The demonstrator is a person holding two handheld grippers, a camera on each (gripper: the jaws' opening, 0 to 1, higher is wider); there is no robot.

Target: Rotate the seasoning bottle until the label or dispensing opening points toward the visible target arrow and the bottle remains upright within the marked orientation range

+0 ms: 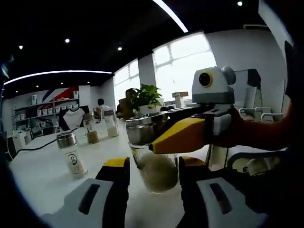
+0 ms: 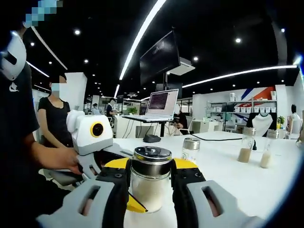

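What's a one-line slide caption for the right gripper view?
Right gripper clasps an upright glass seasoning bottle with a chrome lid on the white table; left gripper meets it from the left.

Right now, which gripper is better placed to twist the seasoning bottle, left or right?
Probably the right gripper: in the right gripper view its jaws sit either side of the seasoning bottle, just under the metal cap. The left gripper flanks the bottle's lower glass, better placed to steady it.
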